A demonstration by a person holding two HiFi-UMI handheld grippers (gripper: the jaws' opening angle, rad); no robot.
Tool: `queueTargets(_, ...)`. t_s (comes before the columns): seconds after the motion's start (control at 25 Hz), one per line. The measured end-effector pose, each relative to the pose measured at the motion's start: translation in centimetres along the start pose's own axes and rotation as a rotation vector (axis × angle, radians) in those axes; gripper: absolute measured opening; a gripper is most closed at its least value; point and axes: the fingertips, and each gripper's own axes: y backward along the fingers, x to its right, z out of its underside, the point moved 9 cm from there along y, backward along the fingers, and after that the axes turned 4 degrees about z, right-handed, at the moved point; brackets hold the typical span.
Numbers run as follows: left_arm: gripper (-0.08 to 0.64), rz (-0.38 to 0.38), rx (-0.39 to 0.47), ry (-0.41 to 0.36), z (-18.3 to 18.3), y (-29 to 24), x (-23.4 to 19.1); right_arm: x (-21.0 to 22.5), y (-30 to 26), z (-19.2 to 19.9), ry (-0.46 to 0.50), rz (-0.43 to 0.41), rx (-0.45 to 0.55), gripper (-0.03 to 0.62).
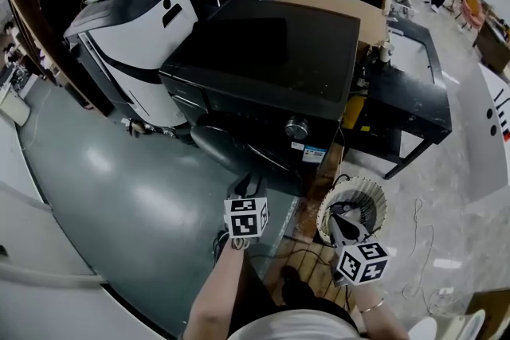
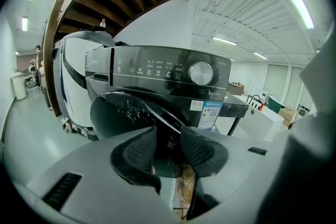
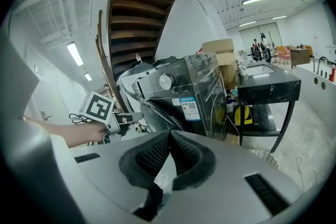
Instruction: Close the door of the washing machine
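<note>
Down in front of the black washing machine [image 1: 271, 60], its door [image 1: 217, 143] stands swung open to the left. The left gripper [image 2: 169, 139] points at the door's rim, jaws apart, the rim just beyond the gap. The right gripper [image 3: 169, 135] hovers off to the door's right, jaws together on nothing.

From the head we look steeply down at the washing machine [image 1: 271, 60], which stands at 12 o'clock, a little away from us. The left gripper view sits low and near, and it looks straight at the control panel [image 2: 168, 68] and the door [image 2: 131, 115] in the centre. The right gripper view looks from farther to the right. There the machine is at 11 o'clock and the left claw [image 3: 134, 117] at 9 o'clock. All three views share the machine's front.
</note>
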Motion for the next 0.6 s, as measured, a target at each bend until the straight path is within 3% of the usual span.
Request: queueTargets(0.6,0.054,-0.141,0.055,0.041,3.5,10.5,-0.9,-2.8,0.4,-1.3,0.076,-0.133,0.036,0.006)
